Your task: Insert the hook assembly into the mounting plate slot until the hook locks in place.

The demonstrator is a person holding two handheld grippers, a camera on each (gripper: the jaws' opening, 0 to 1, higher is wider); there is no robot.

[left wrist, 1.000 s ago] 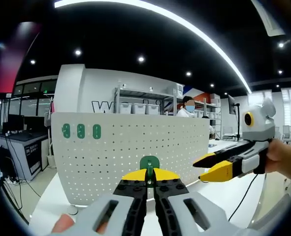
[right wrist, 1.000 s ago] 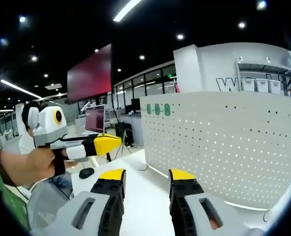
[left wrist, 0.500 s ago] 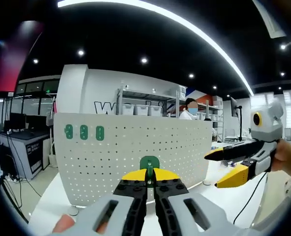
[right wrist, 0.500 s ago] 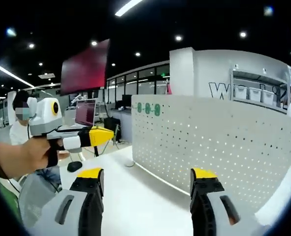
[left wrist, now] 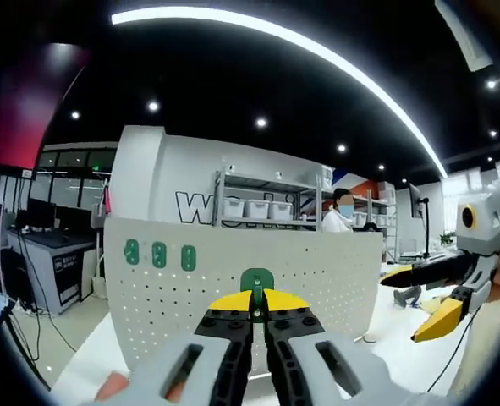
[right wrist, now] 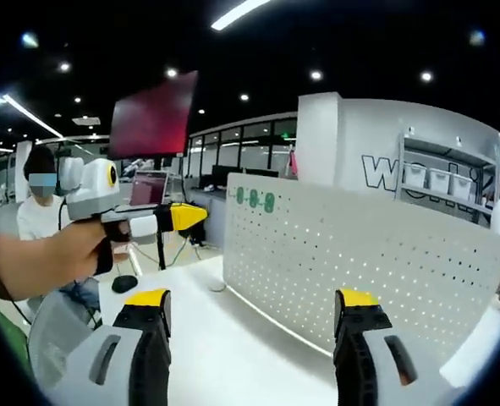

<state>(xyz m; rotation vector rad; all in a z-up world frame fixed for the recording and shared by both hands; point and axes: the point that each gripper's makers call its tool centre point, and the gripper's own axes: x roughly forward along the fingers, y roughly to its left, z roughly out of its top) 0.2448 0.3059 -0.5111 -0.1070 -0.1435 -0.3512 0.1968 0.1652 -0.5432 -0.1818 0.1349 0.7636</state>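
Note:
A small green hook assembly [left wrist: 256,282] stands upright, pinched between the yellow tips of my left gripper [left wrist: 256,298], which is shut on it. Behind it rises the white perforated mounting plate [left wrist: 309,275], with three green hooks [left wrist: 159,255] seated in its upper left. My right gripper [left wrist: 436,296] hangs open at the right edge of the left gripper view, a hand holding it. In the right gripper view my right gripper [right wrist: 252,299] is wide open and holds nothing, facing the mounting plate [right wrist: 368,262] and its green hooks [right wrist: 255,200]. My left gripper [right wrist: 182,217] enters there from the left.
The plate stands on a white table [right wrist: 233,355]. A black mouse [right wrist: 124,282] lies near the table's left end. A seated person [right wrist: 42,211] is at the left. Behind the plate are a shelf with bins [left wrist: 266,207] and another person [left wrist: 343,216].
My right gripper's jaws have spread wider apart. In the left gripper view it has drifted right and away from the hook. Both views have shifted with the hands.

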